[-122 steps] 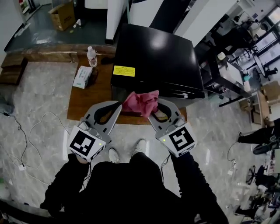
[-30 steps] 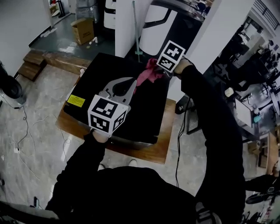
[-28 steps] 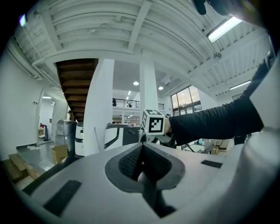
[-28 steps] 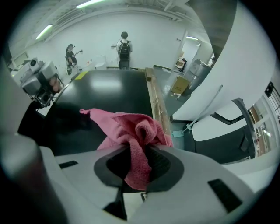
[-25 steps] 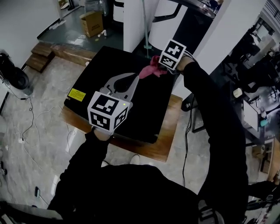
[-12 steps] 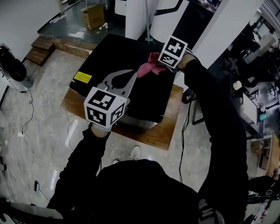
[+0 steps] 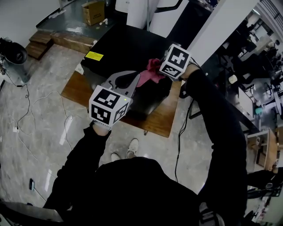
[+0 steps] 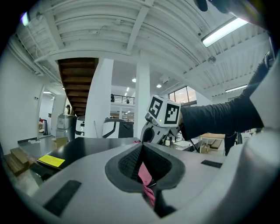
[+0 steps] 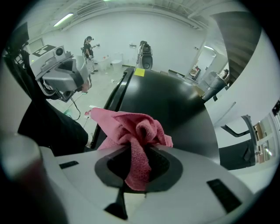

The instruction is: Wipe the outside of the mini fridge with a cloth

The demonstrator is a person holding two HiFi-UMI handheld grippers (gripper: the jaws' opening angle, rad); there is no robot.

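The black mini fridge (image 7: 124, 46) lies on a low wooden platform (image 7: 163, 119), with a yellow label (image 7: 93, 56) at its left. A crumpled pink cloth (image 7: 148, 76) rests on the fridge's top near its right edge. My right gripper (image 7: 158, 73) is shut on the cloth (image 9: 131, 127), which bunches out of it (image 9: 139, 154) over the glossy top (image 9: 175, 105). My left gripper (image 7: 134, 80) sits just left of the cloth, jaws together (image 8: 142, 146), with a pink strip (image 8: 145, 177) caught between them. The right gripper's marker cube (image 8: 162, 112) shows ahead.
A cardboard box (image 7: 93, 11) and wooden steps (image 7: 66, 39) lie beyond the fridge. A white pillar (image 7: 208, 26) stands at its right. Cables (image 7: 26, 110) trail over the marble floor at left, and a black cord (image 7: 179, 145) runs down from the platform's right side.
Both grippers and the cloth have slid from the fridge top's far edge towards its nearer right side. The head view has shifted, so the fridge sits higher in frame.
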